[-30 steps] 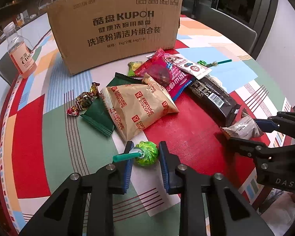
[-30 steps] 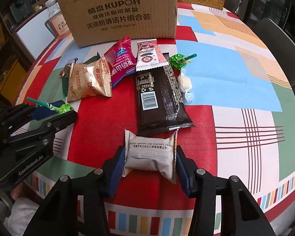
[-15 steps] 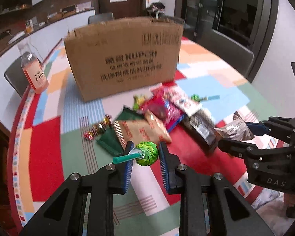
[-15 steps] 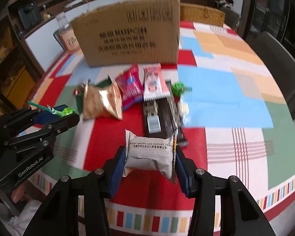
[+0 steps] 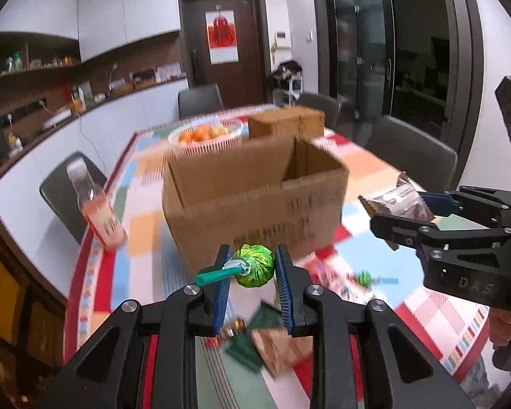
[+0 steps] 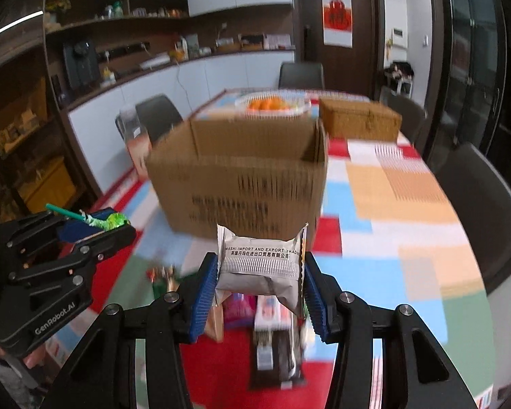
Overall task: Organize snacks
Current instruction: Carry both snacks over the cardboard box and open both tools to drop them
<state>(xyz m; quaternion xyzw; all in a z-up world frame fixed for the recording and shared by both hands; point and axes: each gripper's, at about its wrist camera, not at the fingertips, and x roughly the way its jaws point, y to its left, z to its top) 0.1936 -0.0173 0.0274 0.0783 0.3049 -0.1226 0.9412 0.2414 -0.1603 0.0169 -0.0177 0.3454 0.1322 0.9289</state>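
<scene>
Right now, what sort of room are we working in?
Most likely a home kitchen-dining room: a long counter with cluttered shelves above, a dining table ringed by chairs, and a fruit bowl.

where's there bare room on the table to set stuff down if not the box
Free: the blue and orange cloth right of the cardboard box, toward the woven box. The open box itself looks empty from what shows. Crowded: the snack pile in front of the box; a bottle stands left.

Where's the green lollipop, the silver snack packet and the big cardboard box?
green lollipop (image 5: 255, 266), left wrist view, on its crinkly green wrapper.
silver snack packet (image 6: 260, 262), right wrist view, on the packet's front face.
cardboard box (image 5: 265, 214), left wrist view, on the box's near wall.
</scene>
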